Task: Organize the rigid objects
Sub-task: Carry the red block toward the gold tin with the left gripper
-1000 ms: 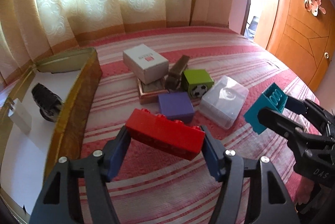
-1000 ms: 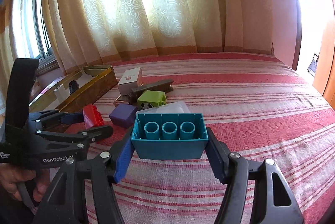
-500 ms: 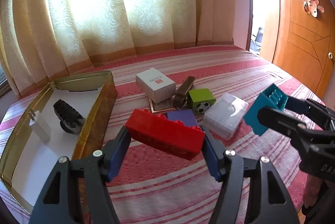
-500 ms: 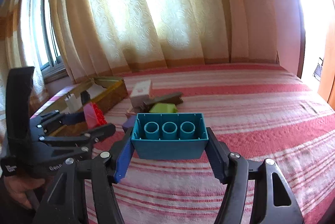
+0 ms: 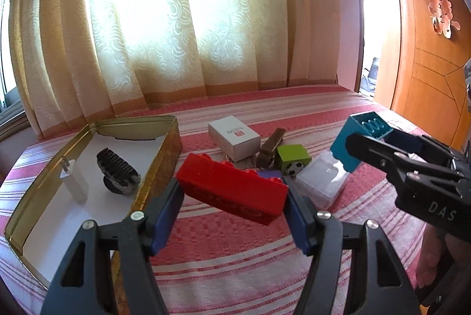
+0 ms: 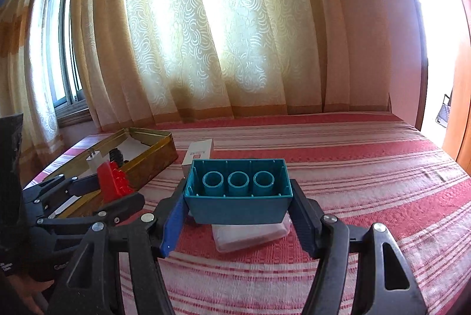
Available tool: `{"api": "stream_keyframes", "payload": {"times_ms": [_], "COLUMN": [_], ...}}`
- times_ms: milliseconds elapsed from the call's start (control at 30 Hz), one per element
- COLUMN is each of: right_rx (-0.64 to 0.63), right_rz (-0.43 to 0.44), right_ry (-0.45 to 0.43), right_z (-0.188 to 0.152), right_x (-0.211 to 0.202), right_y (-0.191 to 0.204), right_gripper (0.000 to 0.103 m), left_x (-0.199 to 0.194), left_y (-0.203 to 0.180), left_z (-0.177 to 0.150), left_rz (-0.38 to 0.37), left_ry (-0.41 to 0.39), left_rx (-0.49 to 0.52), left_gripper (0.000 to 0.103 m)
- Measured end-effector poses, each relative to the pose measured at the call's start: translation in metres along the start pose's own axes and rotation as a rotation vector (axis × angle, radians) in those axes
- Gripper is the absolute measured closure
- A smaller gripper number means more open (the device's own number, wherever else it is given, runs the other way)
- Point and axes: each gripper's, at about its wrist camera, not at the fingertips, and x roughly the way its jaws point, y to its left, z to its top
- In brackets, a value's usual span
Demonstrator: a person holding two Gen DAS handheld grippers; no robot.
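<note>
Two building bricks are up off the striped bedspread [image 5: 235, 250], one in each set of tongs. At the far left of the left wrist view lies an open gold tin [image 5: 164, 162] lined in white, with a white plug adapter [image 5: 75, 182] standing in it and a black toothed wheel [image 5: 117, 175] just beside that. Moving right, at lower centre, the left gripper [image 5: 232, 197] is clamped on a red brick [image 5: 232, 188], its blue pads pressed against the two short ends, the brick tilted down to the right. Behind it, mid-frame, a cluster rests on the bed: a white box [image 5: 234, 137], a brown stapler-like piece [image 5: 270, 145], a green cube with a football print [image 5: 293, 159], a sliver of purple block [image 5: 269, 174] and a clear plastic case [image 5: 321, 182]. At the right edge the right gripper [image 6: 238, 194] grips a teal brick [image 5: 362, 135], hollow underside facing its own camera, and held above the clear case. Cream curtains [image 5: 182, 20] fill the upper frame, and a wooden door [image 5: 426, 73] stands at the upper right.
</note>
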Motion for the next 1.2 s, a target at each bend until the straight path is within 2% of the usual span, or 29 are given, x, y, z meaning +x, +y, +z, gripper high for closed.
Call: {"api": "stream_keyframes", "payload": {"times_ms": [400,1200], "right_rx": [0.001,-0.051], "right_rz": [0.009,0.022], "right_ry": [-0.054,-0.089], "right_z": [-0.001,0.000], "right_x": [-0.006,-0.008], "right_y": [0.007,0.027], "right_gripper": [0.037,0.037], "left_x": [-0.017,-0.034], "left_y": [0.009,0.030], "left_z": [-0.003,-0.010], "left_rz": [0.035,0.078], "left_ry": [-0.100,-0.175], "left_rx": [-0.046,-0.110], "left_gripper": [0.037,0.037]}}
